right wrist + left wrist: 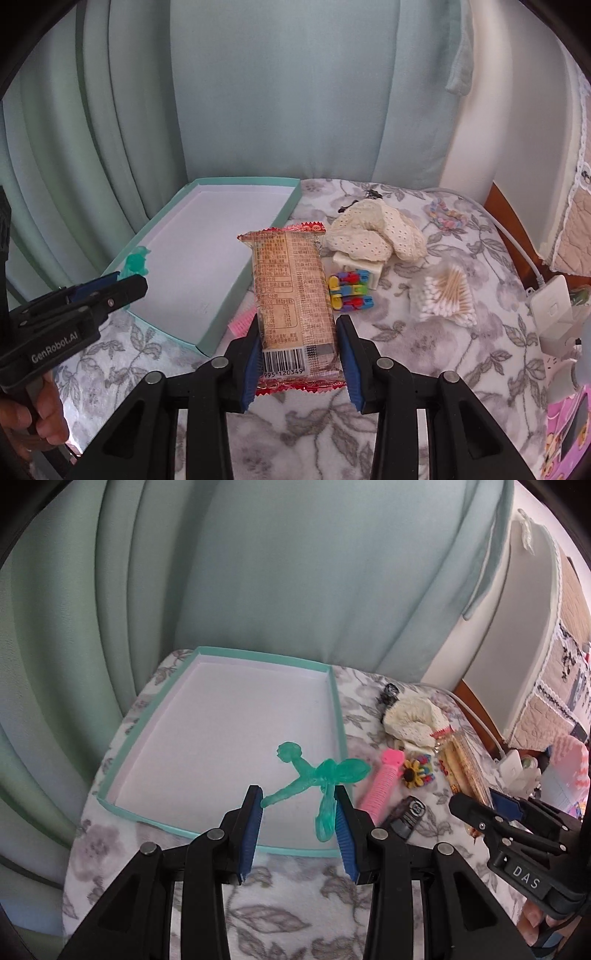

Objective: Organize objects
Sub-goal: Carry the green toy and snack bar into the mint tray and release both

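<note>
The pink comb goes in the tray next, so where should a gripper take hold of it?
Grip the pink comb across its narrow width near mid-length, coming from above. It lies flat on the blanket, long and slim. The tray rim and black key fob sit close beside it.

Pale green curtain [258, 92] behind; white power adapter [554, 310] at right.

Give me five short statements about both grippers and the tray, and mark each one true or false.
1. The right gripper holds a snack packet between its fingers. True.
2. The left gripper is at a pink comb. False: a green hair clip lies between its fingers.
3. The teal tray is full of objects. False: its white floor is nearly bare.
4. A bundle of cotton swabs lies on the floral cloth. True.
5. The cream lace fabric sits inside the tray. False: it lies outside, on the cloth.
</note>
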`<state>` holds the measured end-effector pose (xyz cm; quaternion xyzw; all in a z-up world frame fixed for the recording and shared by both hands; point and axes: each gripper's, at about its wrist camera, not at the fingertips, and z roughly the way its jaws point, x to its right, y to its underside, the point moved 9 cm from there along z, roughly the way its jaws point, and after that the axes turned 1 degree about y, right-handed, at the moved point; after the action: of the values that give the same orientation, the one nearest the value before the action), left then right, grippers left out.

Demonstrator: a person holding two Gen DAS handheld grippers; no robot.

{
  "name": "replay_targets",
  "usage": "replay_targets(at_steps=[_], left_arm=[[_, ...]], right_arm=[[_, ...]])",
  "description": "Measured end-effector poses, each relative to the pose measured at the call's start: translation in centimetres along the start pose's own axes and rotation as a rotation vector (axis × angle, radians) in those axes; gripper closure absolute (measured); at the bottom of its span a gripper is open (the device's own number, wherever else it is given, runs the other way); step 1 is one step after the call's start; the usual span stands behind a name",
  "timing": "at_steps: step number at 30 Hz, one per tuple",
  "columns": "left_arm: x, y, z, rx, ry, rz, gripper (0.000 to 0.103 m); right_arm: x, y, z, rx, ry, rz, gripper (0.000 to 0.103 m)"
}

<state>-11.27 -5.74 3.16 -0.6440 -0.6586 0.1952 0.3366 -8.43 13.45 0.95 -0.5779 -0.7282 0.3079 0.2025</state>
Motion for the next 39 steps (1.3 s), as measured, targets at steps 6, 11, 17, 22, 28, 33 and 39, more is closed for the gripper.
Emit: replay_targets(at_steps=[6,11,17,22,28,33,39], left_arm=[[-4.6,-0.9,-0.4,0.009,-0.071,-0.055,0.064],[-7.1,-1.2,-0.1,0.002,-0.117,-0.082,0.064],[-8.9,-1.5,0.7,-0.012,-0.142,-0.098,0.063],[-9.6,-1.1,2.2,-0.046,-0.149,-0.111,0.063],[-10.1,-0.5,3.5,-0.083,-0.155,-0.117,0.063],[-10.2,0.1,4.6,-0.114,-0.162,-0.115,0.063],[-10.2,0.6,4.9,-0.133,-0.173,-0.117,0.061]], right_arm=[[-3.5,-0.8,1.3,-0.011,-0.050,-0.043,0.063],[-6.3,-1.4,2.7,-0.031,-0.086,-0.079,0.063],[-9.2,-1.7,4.1,-0.047,-0.120,-0.129,0.063],[-10.8,-1.4,5.5,-0.077,-0.136,-0.156,0.063],[-11.6,-0.7,7.0,-0.113,-0.138,-0.169,0.063],[-11.8,-0.3,8.2,-0.133,-0.133,-0.179,0.063],[-11.7,0.0,8.8,-0.153,-0.126,-0.187,0.062]])
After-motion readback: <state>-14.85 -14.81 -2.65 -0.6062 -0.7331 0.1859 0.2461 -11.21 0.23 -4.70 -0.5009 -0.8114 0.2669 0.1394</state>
